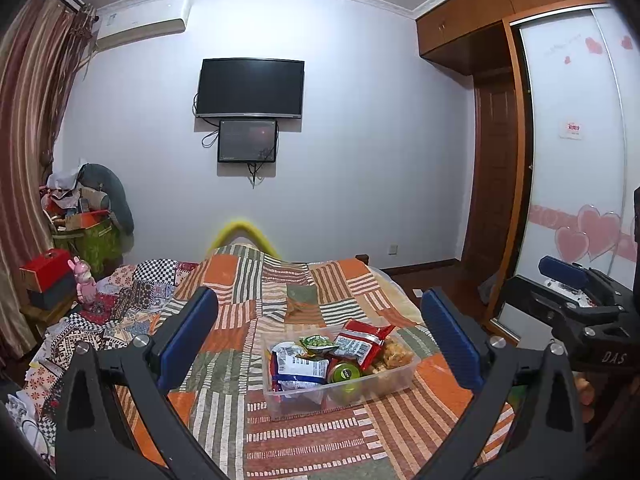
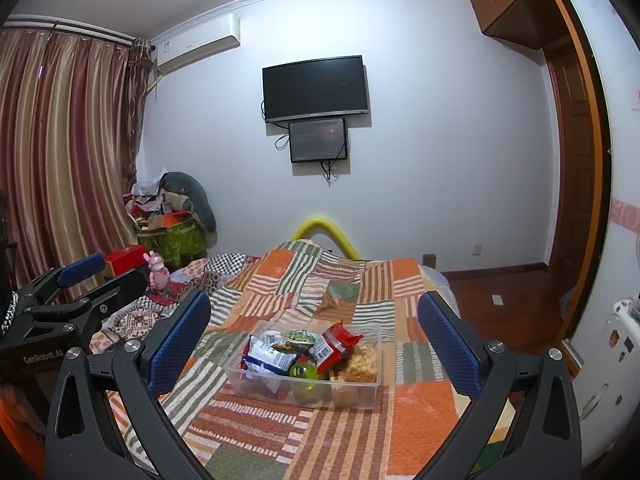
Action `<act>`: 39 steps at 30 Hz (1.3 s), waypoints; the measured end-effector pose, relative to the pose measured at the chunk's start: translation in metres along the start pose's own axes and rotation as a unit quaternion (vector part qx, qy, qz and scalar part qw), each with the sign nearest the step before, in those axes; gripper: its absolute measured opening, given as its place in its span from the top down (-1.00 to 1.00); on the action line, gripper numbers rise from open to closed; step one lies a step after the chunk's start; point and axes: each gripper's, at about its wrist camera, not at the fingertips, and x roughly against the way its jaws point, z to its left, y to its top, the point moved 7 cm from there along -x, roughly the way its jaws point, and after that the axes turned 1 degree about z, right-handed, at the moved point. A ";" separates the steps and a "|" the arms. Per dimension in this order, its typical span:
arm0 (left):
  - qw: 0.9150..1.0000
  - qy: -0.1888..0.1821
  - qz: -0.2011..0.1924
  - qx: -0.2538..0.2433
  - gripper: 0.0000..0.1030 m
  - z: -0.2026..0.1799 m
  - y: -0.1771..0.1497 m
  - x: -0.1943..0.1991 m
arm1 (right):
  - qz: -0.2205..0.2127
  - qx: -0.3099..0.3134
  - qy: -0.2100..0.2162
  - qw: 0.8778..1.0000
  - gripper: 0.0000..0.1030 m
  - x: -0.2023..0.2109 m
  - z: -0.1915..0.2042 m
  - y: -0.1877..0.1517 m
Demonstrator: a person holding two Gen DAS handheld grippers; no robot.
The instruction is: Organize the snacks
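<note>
The left gripper (image 1: pixel 320 340) stands with its blue-padded fingers (image 1: pixel 192 332) spread wide, nothing between them, held above the near part of the bed (image 1: pixel 320 440). The right gripper (image 2: pixel 314 340) is likewise spread wide and holds nothing; its blue pads (image 2: pixel 448 348) frame the same stretch of patchwork bedspread (image 2: pixel 360 432).

Straight ahead of both grippers, between their fingers in each view, sits a clear plastic bin (image 1: pixel 288 394) on the bedspread, apart from every finger. It is filled with snack packets: a blue and white bag (image 1: pixel 298 366) at the side nearer the left gripper's left finger, a green packet (image 1: pixel 318 342) behind it, a red bag (image 1: pixel 360 340) leaning across the middle, a round green-lidded can (image 1: pixel 344 372) toward the front wall, and a clear bag of golden-brown pieces (image 1: pixel 396 354) at the side nearer the right finger. The red bag and the blue and white bag rise above the bin's rim.

Open bedspread lies on all sides of the bin, with a broad bare strip between its front wall and the grippers. Beyond the right fingers the bed's edge drops to a wooden floor (image 2: pixel 500 308). Beyond the left fingers the bedspread meets a heap of patterned cloth (image 1: pixel 120 304), with a pink toy figure (image 1: pixel 85 286) just past it. In the left wrist view the right gripper shows at the right border, beside the wardrobe door (image 1: pixel 576 160).
</note>
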 end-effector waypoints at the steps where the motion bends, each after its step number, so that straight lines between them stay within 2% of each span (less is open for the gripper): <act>1: 1.000 0.000 0.000 0.000 -1.00 0.000 0.000 0.000 | 0.000 0.000 0.000 1.000 -1.00 0.000 0.001 -0.001; 39: 1.000 -0.018 0.009 0.005 -1.00 -0.003 -0.005 -0.004 | 0.005 0.001 0.004 1.000 -1.00 -0.001 0.000 -0.001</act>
